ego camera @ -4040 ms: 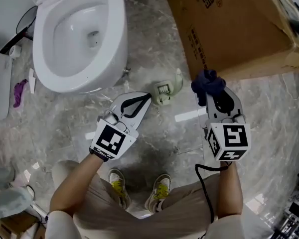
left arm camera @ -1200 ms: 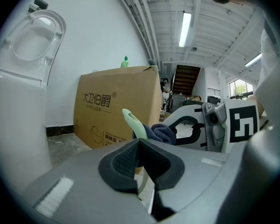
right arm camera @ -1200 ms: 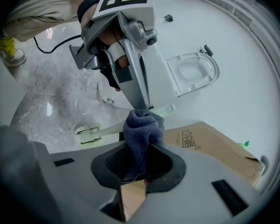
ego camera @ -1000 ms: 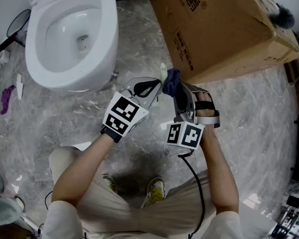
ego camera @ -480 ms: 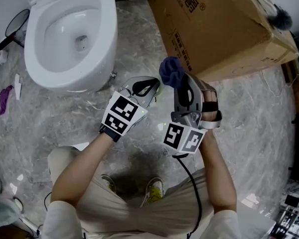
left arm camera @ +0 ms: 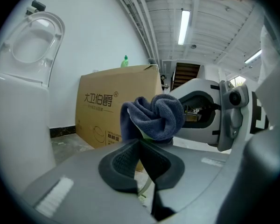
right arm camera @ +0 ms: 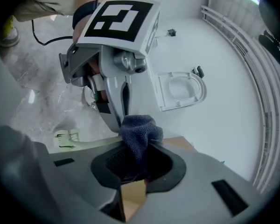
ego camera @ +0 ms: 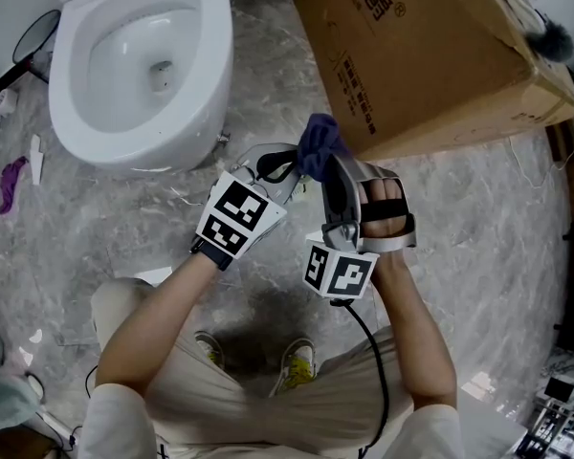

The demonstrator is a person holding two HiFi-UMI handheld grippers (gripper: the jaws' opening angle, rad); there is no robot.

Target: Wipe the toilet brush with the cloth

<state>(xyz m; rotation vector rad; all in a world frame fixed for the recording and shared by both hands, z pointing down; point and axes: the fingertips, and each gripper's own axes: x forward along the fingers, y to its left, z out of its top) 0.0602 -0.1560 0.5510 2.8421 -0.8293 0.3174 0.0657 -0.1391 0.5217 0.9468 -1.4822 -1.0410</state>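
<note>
The left gripper (left arm camera: 140, 148) is clamped shut on the pale handle of the brush (right arm camera: 67, 137), held above the floor (ego camera: 96, 228) between the toilet (ego camera: 139, 65) and the box (ego camera: 430, 46). The right gripper (right arm camera: 140, 164) pinches the blue cloth (left arm camera: 154, 118), whose bunched end sits against the handle just beyond the left jaws.

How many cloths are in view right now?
1 for certain: the dark blue cloth clamped in the right gripper. The purple scrap on the floor by the toilet may be another.
</note>
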